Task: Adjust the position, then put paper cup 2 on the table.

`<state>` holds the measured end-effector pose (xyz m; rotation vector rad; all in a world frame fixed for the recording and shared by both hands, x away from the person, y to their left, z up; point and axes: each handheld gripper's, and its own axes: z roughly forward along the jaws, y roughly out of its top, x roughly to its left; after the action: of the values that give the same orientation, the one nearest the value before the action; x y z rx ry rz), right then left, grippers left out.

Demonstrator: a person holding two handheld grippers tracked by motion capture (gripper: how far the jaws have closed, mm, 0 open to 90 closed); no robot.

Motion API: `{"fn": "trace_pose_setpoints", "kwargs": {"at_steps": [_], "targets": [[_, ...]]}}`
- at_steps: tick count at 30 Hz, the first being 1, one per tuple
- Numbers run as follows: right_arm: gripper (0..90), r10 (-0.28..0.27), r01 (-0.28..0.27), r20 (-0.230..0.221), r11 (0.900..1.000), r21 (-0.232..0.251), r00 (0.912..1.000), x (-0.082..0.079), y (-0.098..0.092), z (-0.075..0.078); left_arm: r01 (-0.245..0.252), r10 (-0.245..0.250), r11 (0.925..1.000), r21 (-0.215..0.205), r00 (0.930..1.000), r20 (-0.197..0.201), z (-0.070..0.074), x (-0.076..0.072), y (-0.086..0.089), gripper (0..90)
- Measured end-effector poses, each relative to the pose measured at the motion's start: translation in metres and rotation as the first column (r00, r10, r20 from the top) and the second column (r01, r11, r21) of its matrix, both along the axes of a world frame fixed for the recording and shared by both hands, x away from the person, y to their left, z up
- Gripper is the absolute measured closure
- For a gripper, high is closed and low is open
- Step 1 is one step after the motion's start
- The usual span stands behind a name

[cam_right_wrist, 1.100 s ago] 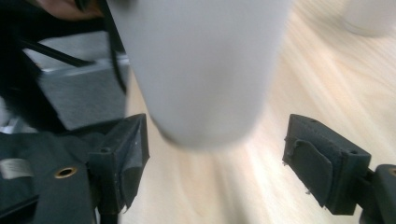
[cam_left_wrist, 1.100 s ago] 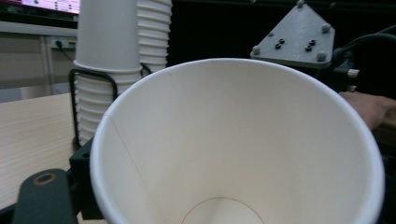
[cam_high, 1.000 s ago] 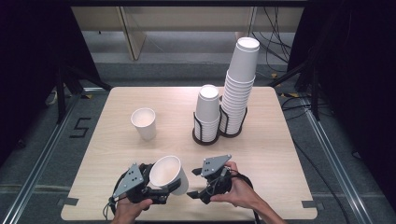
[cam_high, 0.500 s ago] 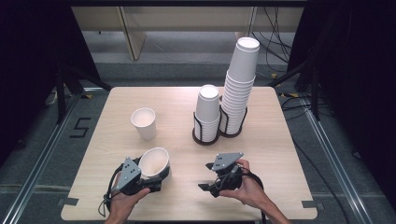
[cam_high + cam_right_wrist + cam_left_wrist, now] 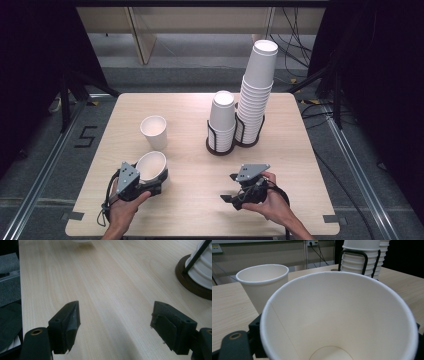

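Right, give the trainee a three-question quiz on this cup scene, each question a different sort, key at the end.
1. True or false: the left gripper holds a paper cup.
2. Multiple choice: the fingers of the right gripper are A) shut on a cup, B) spread apart with nothing between them, C) clamped on the holder.
3. Short answer: besides the held cup and the stacks, how many cups stand alone on the table, and which way up?

Key: 1. True. 2. B. 3. One, the loose cup, upright with its mouth up, left of the short stack and tall stack.
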<state>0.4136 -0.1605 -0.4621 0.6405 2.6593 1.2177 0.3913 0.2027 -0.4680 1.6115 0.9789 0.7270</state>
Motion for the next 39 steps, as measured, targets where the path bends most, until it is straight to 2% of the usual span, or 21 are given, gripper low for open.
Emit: {"fn": "trace_pose_setpoints", "kwargs": {"at_steps": [1, 3, 6, 11, 13, 15, 20, 21, 22, 30, 32, 39], "targets": [[24.4, 0.009, -0.009, 0.011, 1.000, -0.001, 0.9999, 0.000, -0.001, 0.000, -0.001, 0.001, 1.0000, -0.001, 1.0000, -0.001, 0.000, 0.000, 0.001, 14.5], [24.4, -0.003, 0.003, -0.004, 1.000, -0.004, 1.0000, -0.001, -0.002, 0.000, -0.005, 0.005, 1.0000, -0.002, 1.0000, 0.005, 0.000, 0.002, 0.001, 14.5], [24.2, 0.002, -0.002, 0.012, 1.000, 0.000, 0.9999, -0.001, -0.004, -0.001, -0.015, 0.015, 0.9999, 0.000, 0.9999, -0.001, 0.000, 0.002, 0.003, 14.4], [24.2, -0.006, 0.006, 0.008, 1.000, 0.003, 0.9999, 0.000, -0.007, -0.001, -0.021, 0.021, 0.9998, 0.000, 0.9998, -0.007, 0.000, 0.003, 0.005, 14.3], [24.2, -0.023, 0.023, -0.005, 1.000, 0.000, 0.9997, -0.001, -0.008, 0.000, -0.024, 0.024, 0.9997, 0.001, 0.9997, -0.007, -0.001, 0.004, 0.006, 14.3], [24.2, -0.030, 0.030, 0.000, 1.000, 0.001, 0.9995, 0.000, -0.009, 0.000, -0.028, 0.028, 0.9996, 0.002, 0.9996, -0.009, -0.001, 0.004, 0.007, 14.3], [24.1, -0.024, 0.024, -0.003, 1.000, -0.003, 0.9997, 0.000, -0.009, 0.000, -0.045, 0.045, 0.9990, 0.003, 0.9990, -0.007, -0.001, 0.007, 0.010, 14.3], [24.1, -0.021, 0.021, 0.012, 1.000, -0.007, 0.9997, 0.001, -0.010, 0.000, -0.051, 0.051, 0.9987, -0.002, 0.9987, -0.005, -0.001, 0.008, 0.011, 14.3], [24.1, -0.022, 0.022, 0.002, 1.000, -0.005, 0.9998, 0.001, -0.010, -0.001, -0.055, 0.055, 0.9985, -0.007, 0.9985, 0.000, -0.002, 0.009, 0.012, 14.3], [23.9, -0.028, 0.029, 0.013, 1.000, -0.011, 0.9995, 0.002, -0.011, -0.001, -0.103, 0.103, 0.9946, 0.008, 0.9947, -0.007, -0.004, 0.015, 0.019, 14.3], [23.9, -0.037, 0.037, -0.005, 0.999, -0.007, 0.9993, 0.001, -0.011, -0.001, -0.117, 0.117, 0.9931, 0.008, 0.9931, -0.005, -0.005, 0.019, 0.020, 14.3], [24.0, -0.029, 0.029, 0.000, 1.000, -0.008, 0.9996, 0.002, -0.010, -0.001, -0.156, 0.156, 0.9875, 0.022, 0.9877, -0.005, -0.008, 0.032, 0.028, 14.3]]}}
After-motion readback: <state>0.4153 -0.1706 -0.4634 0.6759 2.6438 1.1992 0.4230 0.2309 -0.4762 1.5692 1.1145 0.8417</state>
